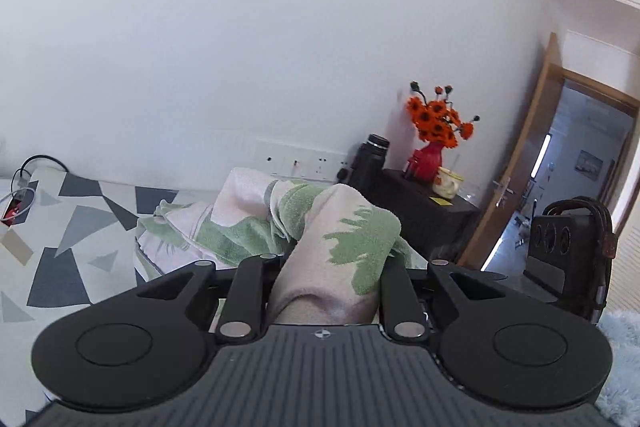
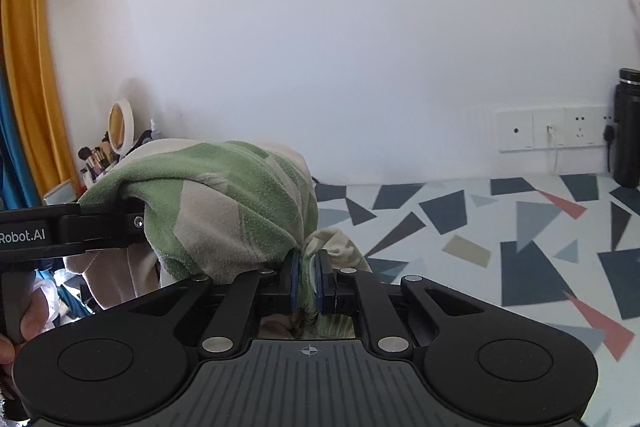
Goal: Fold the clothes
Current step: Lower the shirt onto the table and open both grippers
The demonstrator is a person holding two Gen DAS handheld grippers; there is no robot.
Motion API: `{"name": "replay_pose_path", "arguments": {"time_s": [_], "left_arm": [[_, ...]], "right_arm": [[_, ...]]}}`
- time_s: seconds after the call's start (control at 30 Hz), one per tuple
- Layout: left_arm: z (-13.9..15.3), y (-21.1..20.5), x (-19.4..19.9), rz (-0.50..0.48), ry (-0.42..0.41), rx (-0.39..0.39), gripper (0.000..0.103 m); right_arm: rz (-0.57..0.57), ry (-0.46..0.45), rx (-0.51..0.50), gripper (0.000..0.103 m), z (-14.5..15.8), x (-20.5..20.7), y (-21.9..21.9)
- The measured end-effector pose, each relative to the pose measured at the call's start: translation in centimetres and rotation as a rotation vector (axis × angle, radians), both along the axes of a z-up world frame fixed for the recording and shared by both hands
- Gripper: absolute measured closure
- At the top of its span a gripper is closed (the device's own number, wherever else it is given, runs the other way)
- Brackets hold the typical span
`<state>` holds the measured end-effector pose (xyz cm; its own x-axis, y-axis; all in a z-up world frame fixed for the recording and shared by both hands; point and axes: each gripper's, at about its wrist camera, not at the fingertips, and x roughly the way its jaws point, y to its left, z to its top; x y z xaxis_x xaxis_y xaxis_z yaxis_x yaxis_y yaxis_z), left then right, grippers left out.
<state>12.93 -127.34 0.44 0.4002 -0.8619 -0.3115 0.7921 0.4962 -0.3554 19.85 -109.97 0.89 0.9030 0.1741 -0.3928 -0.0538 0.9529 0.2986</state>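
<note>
A green and cream fleece garment (image 1: 344,239) hangs bunched between both grippers above the bed. In the left wrist view it drapes over my left gripper (image 1: 326,267) and hides the fingertips; the jaws stand fairly wide with cloth between them. In the right wrist view my right gripper (image 2: 308,283) is shut on a gathered fold of the garment (image 2: 224,203), blue pads pinching it. The left gripper's black body (image 2: 72,231) shows at the left, under the cloth.
The bed sheet (image 2: 480,227) has grey, blue and red geometric shapes. A dark nightstand (image 1: 432,211) holds a red vase of orange flowers (image 1: 434,131), a mug and a black bottle (image 1: 372,163). Wall sockets (image 2: 552,129) sit above the bed. A door (image 1: 532,163) stands open at the right.
</note>
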Motion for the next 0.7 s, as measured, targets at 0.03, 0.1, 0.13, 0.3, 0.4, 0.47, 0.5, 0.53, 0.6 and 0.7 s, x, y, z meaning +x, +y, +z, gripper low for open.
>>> {"name": "replay_pose_path", "arguments": {"time_s": [0.03, 0.1, 0.13, 0.3, 0.4, 0.47, 0.5, 0.53, 0.6, 0.7], "left_arm": [[-0.4, 0.2, 1.4, 0.01, 0.017, -0.005, 0.084], [-1.1, 0.5, 4.1, 0.029, 0.05, -0.015, 0.084], [-1.5, 0.6, 5.4, 0.043, 0.063, -0.013, 0.084], [-3.5, 1.1, 10.7, 0.131, 0.088, 0.056, 0.084], [-4.5, 1.3, 13.2, 0.164, 0.102, 0.096, 0.083], [-5.2, 1.4, 14.7, 0.174, 0.096, 0.128, 0.082], [-5.5, 1.4, 15.4, 0.177, 0.095, 0.146, 0.082], [-6.0, 1.3, 16.2, 0.176, 0.101, 0.164, 0.082], [-7.1, 0.7, 17.2, 0.139, 0.121, 0.216, 0.079], [-9.8, -1.8, 17.6, 0.015, 0.144, 0.352, 0.071]], "right_arm": [[0.005, 0.003, 0.001, 0.095, -0.1, 1.3, 0.1], [-0.017, 0.008, -0.001, 0.095, -0.6, 3.7, -0.4], [-0.039, 0.012, -0.003, 0.095, -0.9, 4.7, -0.9], [-0.221, 0.059, 0.027, 0.095, -2.7, 7.8, -4.9], [-0.363, 0.075, 0.102, 0.095, -3.5, 8.0, -8.8], [-0.448, 0.05, 0.157, 0.095, -3.5, 7.4, -11.1], [-0.501, 0.03, 0.162, 0.095, -3.4, 7.0, -12.4], [-0.54, 0.013, 0.15, 0.096, -3.2, 6.5, -13.3], [-0.61, -0.015, 0.121, 0.096, -2.8, 5.6, -14.9], [-0.688, -0.01, 0.052, 0.096, -3.4, 5.2, -17.2]]}}
